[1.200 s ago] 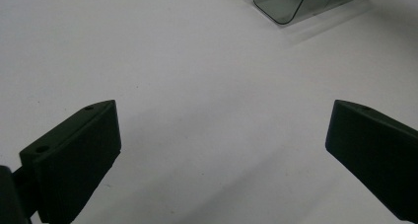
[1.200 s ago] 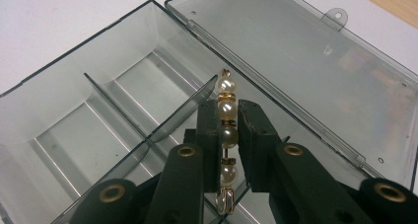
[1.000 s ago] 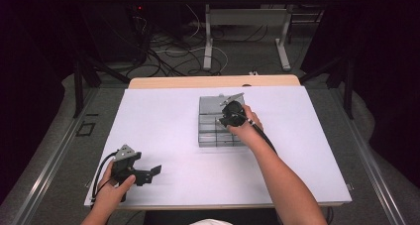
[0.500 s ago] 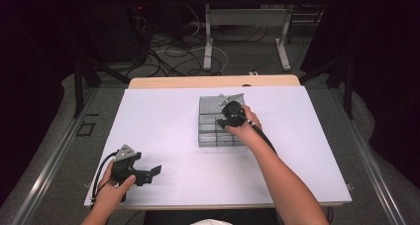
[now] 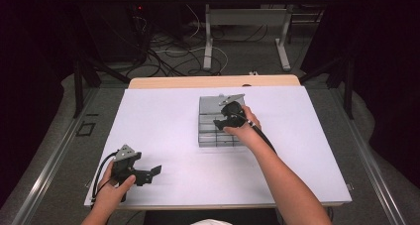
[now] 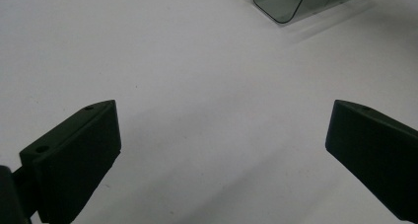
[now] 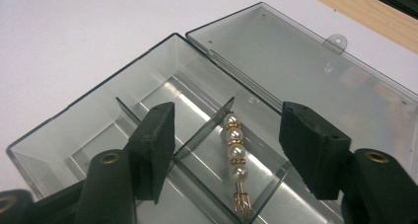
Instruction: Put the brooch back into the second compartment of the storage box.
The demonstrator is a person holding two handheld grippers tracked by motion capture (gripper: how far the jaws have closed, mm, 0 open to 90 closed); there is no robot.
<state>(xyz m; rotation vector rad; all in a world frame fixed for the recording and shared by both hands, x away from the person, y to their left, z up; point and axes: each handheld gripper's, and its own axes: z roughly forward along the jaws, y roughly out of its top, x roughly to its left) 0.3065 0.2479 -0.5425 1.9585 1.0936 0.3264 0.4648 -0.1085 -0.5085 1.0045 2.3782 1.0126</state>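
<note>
Pearls (image 7: 233, 150) on gold links lie in smoky clear box (image 7: 148, 76).

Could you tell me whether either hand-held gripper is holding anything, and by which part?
Nothing is held. The left hand-held gripper is open over bare table, and the right hand-held gripper is open above the pearl piece in the clear box.

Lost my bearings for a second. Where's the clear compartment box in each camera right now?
High view: the clear compartment box sits right of centre on the white table, under the right gripper.
Left gripper view: a rounded corner of it shows at the top edge, beyond the open left gripper.
Right gripper view: it spreads across the frame, lid open, a pearl piece inside.
Shared landmark: the white table.
</note>
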